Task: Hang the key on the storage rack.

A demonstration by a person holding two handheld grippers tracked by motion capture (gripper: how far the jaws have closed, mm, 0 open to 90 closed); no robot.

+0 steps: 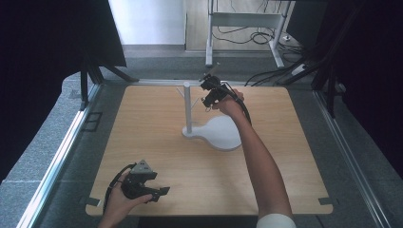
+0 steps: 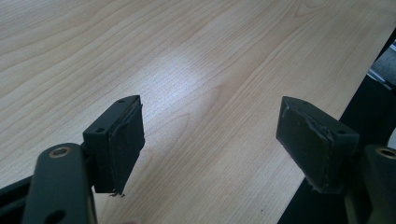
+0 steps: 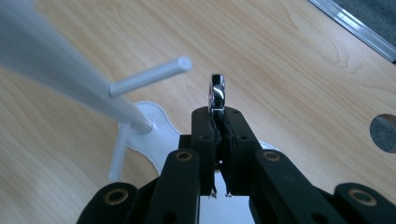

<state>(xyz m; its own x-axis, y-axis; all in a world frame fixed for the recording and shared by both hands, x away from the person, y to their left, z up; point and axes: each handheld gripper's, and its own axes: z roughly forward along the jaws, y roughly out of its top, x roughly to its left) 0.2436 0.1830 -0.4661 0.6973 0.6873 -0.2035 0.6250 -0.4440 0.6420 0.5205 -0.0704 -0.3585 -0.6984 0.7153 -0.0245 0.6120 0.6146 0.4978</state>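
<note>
The right gripper (image 3: 218, 122) is hovering up at twelve o'clock on the worktop (image 1: 157, 142), its fingers (image 3: 204, 140) pinching a shiny metal ring (image 3: 217, 92) edge-on, just beside the white stand (image 1: 189, 105). One horizontal peg (image 3: 149, 76) is pointing out at about ten o'clock from the ring. The grip is catching just the ring's lower rim, so I'm judging it could twist or slip out if it nudges the peg tip off-centre, and a knock could rock the stand on its base (image 1: 221, 134). Down at seven o'clock the left gripper (image 1: 151, 189) is resting low, fingers (image 2: 122, 135) spread wide over bare wood. Counting up: one ring, one stand, two pegs visible, two grippers.
</note>
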